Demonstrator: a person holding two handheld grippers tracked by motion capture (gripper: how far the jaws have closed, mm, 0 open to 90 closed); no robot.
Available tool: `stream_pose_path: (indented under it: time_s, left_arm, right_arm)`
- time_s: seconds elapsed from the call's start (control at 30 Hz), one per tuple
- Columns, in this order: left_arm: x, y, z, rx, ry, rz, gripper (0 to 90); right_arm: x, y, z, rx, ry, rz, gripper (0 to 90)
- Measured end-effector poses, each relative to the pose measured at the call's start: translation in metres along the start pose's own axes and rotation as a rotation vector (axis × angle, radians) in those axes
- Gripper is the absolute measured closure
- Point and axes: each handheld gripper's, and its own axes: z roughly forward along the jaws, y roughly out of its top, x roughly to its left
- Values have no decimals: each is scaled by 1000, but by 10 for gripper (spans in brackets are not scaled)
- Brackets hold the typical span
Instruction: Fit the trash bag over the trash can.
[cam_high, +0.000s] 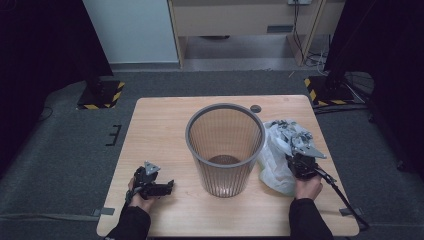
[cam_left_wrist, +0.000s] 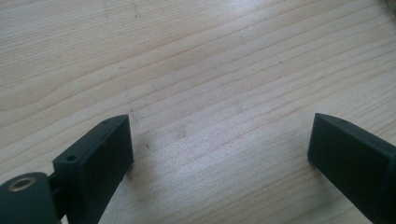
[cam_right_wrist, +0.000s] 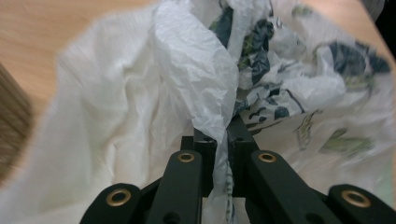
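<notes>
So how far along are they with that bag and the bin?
Early. Done: the right gripper has pinched the white plastic bag. In hand: the bag lies crumpled on the table beside the empty wastebasket. Left, probably: getting it into the basket; the left gripper rests open.

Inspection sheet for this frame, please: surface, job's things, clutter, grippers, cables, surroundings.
Surface: wooden table, bare around the items.
Job's things: grey mesh bin upright at centre; white printed plastic bag crumpled beside it.
Clutter: small dark disc near the far edge.
Grippers: left gripper open over bare wood; right gripper shut on a fold of the bag.
Cables: one trails from the right gripper off the near edge.
Surroundings: grey carpet, hazard-striped stand bases, wooden desk behind.
</notes>
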Motion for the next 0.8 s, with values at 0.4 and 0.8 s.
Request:
stream_pose_path:
  time_s: [0.4,0.8]
  left_arm:
    - [0,0,0,1,0,0,63]
    - [0,0,0,0,0,-1,62]
  right_arm:
    - [4,51,-48,-166,-9,-30,865]
    - [1,92,-104,-349,-22,-7,862]
